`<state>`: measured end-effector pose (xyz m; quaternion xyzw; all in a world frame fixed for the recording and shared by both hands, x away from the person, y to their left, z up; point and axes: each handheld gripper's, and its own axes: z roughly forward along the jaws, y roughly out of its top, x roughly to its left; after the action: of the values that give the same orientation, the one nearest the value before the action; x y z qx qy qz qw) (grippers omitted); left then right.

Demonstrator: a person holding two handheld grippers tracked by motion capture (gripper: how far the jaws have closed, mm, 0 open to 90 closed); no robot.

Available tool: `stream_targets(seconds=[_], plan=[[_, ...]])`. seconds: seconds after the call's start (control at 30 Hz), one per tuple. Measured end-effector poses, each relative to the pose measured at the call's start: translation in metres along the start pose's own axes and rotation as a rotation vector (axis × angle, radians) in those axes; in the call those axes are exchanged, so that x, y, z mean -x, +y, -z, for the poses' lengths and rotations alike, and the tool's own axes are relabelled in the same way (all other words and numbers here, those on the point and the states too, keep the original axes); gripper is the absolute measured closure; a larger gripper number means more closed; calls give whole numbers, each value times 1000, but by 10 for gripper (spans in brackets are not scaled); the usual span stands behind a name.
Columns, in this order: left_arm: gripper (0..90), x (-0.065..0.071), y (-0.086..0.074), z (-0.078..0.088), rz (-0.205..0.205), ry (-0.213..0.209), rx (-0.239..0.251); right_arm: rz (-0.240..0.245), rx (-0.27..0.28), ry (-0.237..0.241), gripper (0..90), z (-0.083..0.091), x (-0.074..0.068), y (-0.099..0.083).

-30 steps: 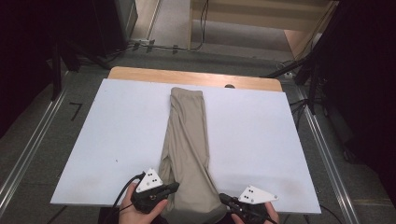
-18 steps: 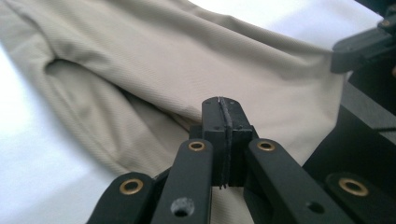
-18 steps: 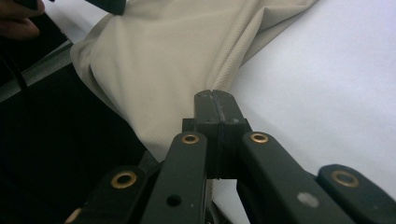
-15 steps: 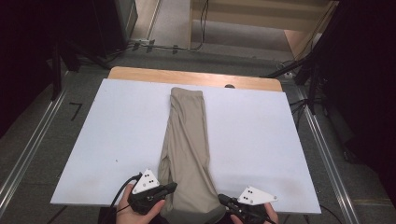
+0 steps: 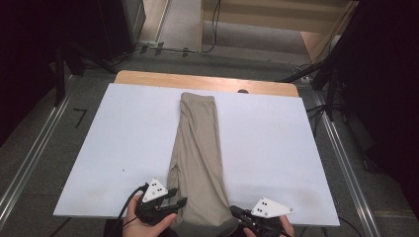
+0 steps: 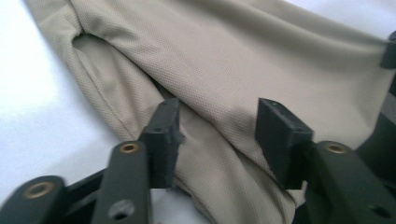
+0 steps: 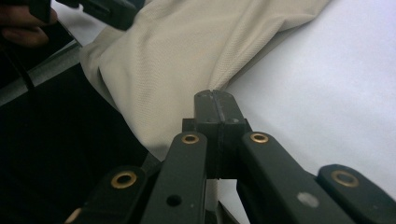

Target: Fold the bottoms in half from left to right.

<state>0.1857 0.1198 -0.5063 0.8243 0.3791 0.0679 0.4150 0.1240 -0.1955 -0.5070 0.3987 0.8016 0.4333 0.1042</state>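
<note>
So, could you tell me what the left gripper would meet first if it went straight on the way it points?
Most likely the beige cloth: the left gripper, fingers just opening, points at its folds, apparently very near.

Beige cloth [image 5: 197, 163] near end cut off at bottom edge, right tongs [image 5: 236, 213] partly cropped

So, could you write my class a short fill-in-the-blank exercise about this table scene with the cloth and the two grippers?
1. The folded cloth on the white table is ____ in colour.
2. The left gripper has its fingers ____, with cloth lying between them.
3. The right gripper has its fingers pressed ____.
4. In the high view the cloth runs lengthwise from the table's near edge toward its ____ edge.

Missing words: beige; apart; together; far
</note>
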Motion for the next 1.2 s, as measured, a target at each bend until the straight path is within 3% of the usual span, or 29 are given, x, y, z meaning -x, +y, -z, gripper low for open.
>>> stream_targets(seconds=[0.13,0.23,0.3,0.37,0.67,0.93,1.0,1.07,1.13,1.2], plan=[[522,11,1,-7,-42,-8,-20,-2,-4,0,884,0,0,0],[692,15,0,-11,-58,18,-22,-1,-7,0,884,-1,0,0],[840,12,1,-10,-60,4,-21,5,-5,1,884,-1,-1,0],[891,10,2,-8,-55,-23,-20,4,-4,3,884,0,-1,0],[900,-13,10,23,25,-190,51,-6,22,38,884,5,-6,3],[900,-30,11,52,40,-200,64,14,57,105,883,4,-30,12],[900,-35,9,52,51,-197,47,27,35,107,882,-3,-33,12],[900,-38,6,47,27,-183,-10,24,-9,82,860,-12,-33,9],[887,-36,1,37,-26,-161,-87,16,-57,16,747,-21,-30,5],[779,-32,-3,32,-49,-133,-87,7,-88,-32,683,-25,-26,2]])
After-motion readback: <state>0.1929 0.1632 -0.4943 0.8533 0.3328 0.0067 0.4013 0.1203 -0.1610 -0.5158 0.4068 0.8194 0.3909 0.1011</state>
